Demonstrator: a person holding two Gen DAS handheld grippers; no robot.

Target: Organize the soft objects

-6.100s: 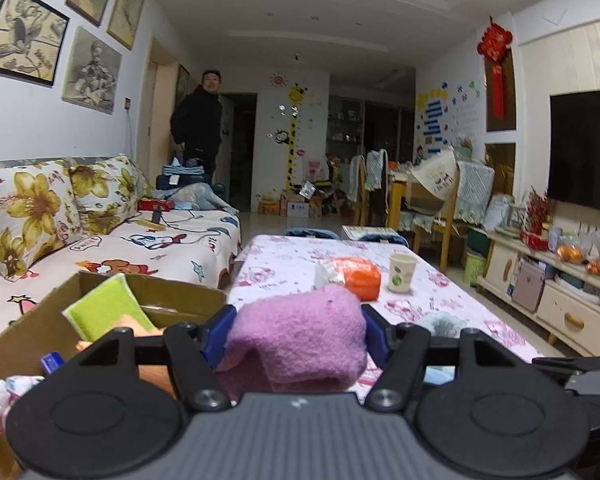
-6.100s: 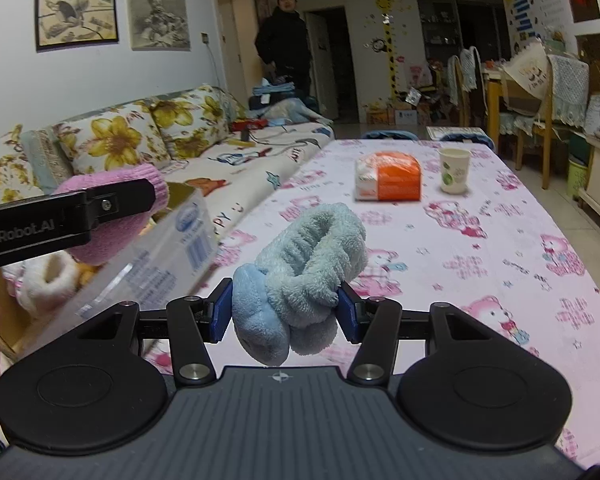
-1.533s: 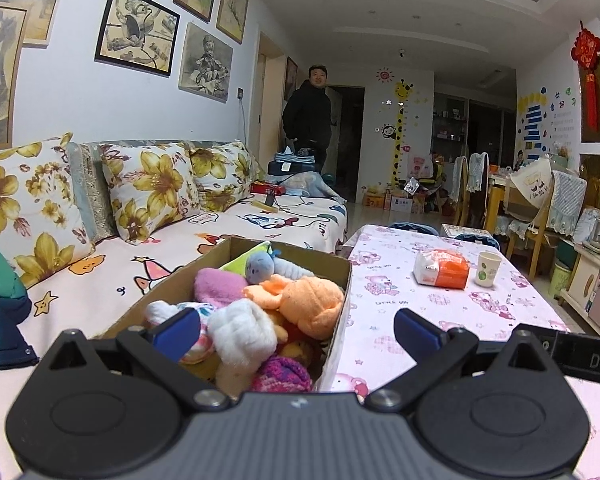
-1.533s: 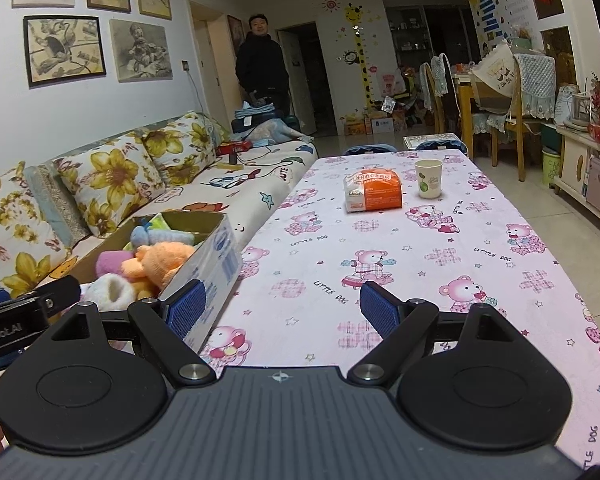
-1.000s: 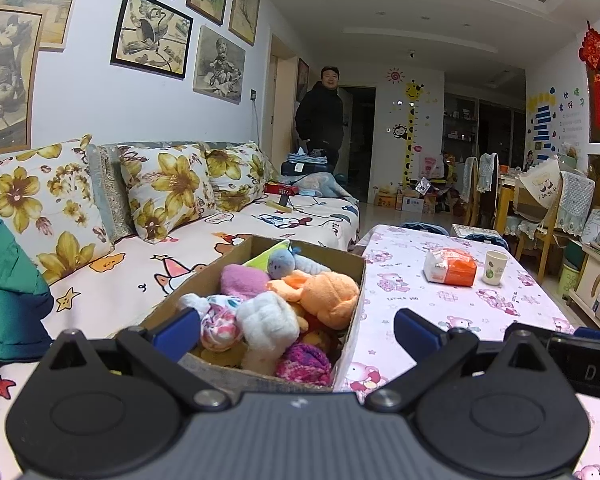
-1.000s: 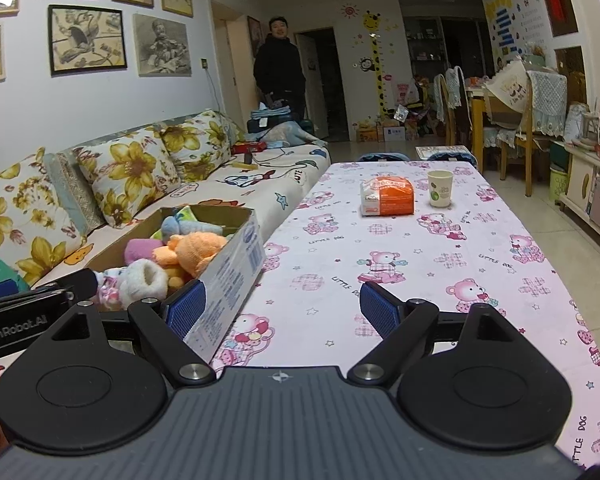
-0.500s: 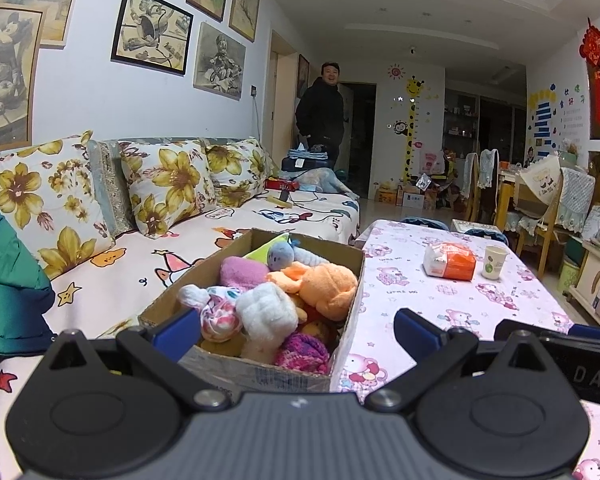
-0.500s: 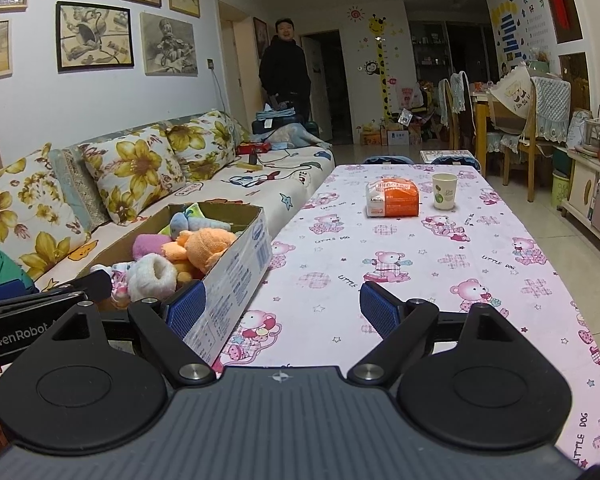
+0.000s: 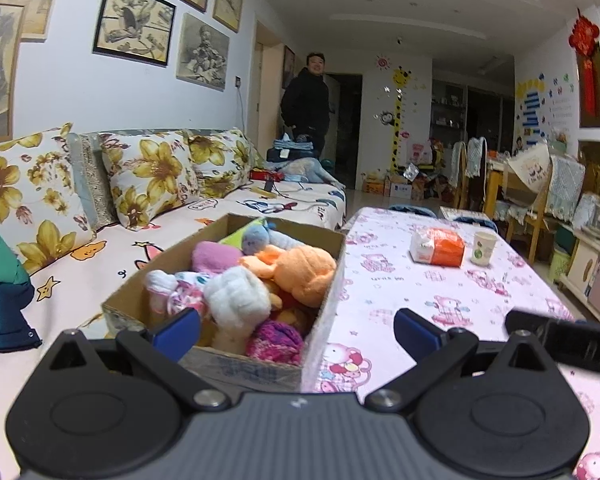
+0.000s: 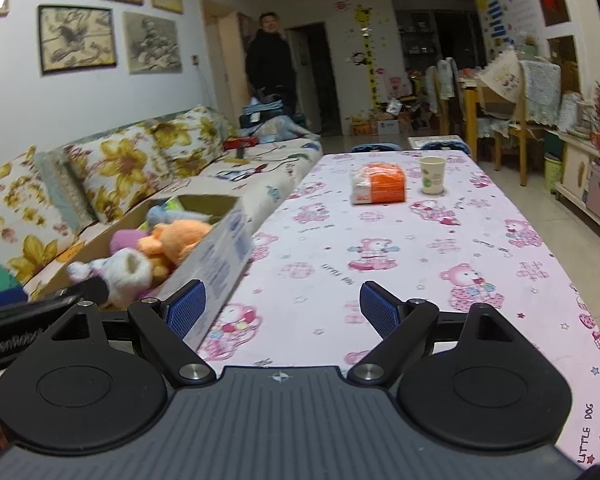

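A cardboard box [image 9: 324, 316] [image 10: 220, 256] stands on the sofa against the table's left edge. It is heaped with soft toys: an orange plush [image 9: 300, 270] [image 10: 176, 240], a white one [image 9: 236, 300] [image 10: 126, 272], a pink one [image 9: 212, 254], a magenta knit one [image 9: 274, 340] and a grey-blue one [image 9: 256, 238]. My left gripper [image 9: 296, 332] hangs open and empty just in front of the box. My right gripper [image 10: 282, 308] is open and empty over the table beside the box's right wall.
A pink bear-print table [image 10: 420, 248] carries an orange-and-white packet [image 10: 378, 188] and a paper cup [image 10: 432, 174] at its far end. A floral-cushioned sofa [image 9: 148, 176] runs along the left wall. A person in black [image 9: 306, 104] stands at the far doorway. Chairs and a low cabinet [image 10: 580, 184] line the right side.
Six seconds ago the left gripper held a pink soft toy and the right a blue one; both are now open and empty. Over the last second both have pulled back slightly from the box.
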